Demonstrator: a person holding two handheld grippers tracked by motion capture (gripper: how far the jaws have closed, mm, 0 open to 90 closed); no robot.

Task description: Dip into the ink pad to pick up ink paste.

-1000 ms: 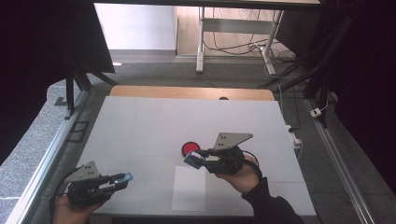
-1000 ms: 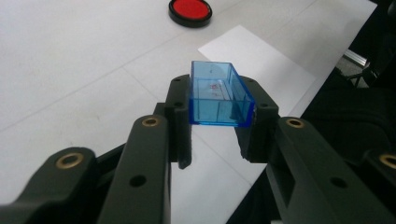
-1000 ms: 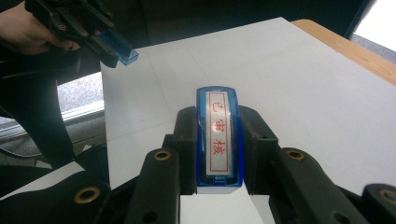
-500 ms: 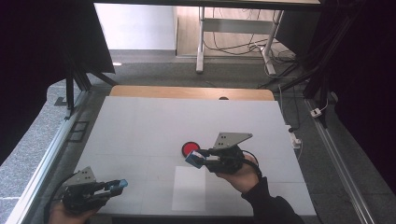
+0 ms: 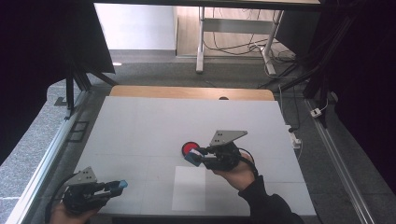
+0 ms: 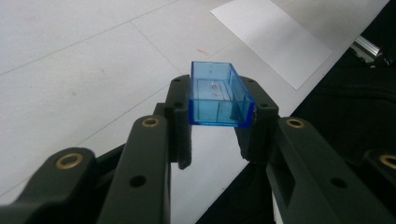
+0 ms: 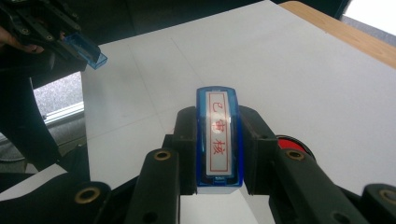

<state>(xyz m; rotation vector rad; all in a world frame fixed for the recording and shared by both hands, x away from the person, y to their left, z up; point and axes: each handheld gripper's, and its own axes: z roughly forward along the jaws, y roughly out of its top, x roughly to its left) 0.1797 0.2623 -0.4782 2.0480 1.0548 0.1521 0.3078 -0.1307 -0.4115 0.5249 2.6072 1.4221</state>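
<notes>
My left gripper [image 6: 219, 105] is shut on a clear blue stamp cap [image 6: 218, 94], an open box with its hollow side up. In the high view the left gripper [image 5: 119, 185] sits at the table's near left corner, cap [image 5: 122, 184] at its tips. My right gripper [image 7: 218, 140] is shut on a blue stamp [image 7: 218, 135] whose white label bears red characters. From above, the right gripper [image 5: 194, 156] hovers at the table's middle, beside a round red ink pad [image 5: 190, 148]. A white paper sheet [image 5: 189, 187] lies below it.
A white table top [image 5: 154, 121] has a wooden strip [image 5: 187, 92] along its far edge. Metal rails [image 5: 44, 158] run down both sides. A desk frame with cables [image 5: 233, 32] stands beyond the table. A white plug [image 5: 296, 140] rests at the right edge.
The left hand with its cap has drawn slightly back toward the table's near edge. The right hand and stamp have stayed put.
</notes>
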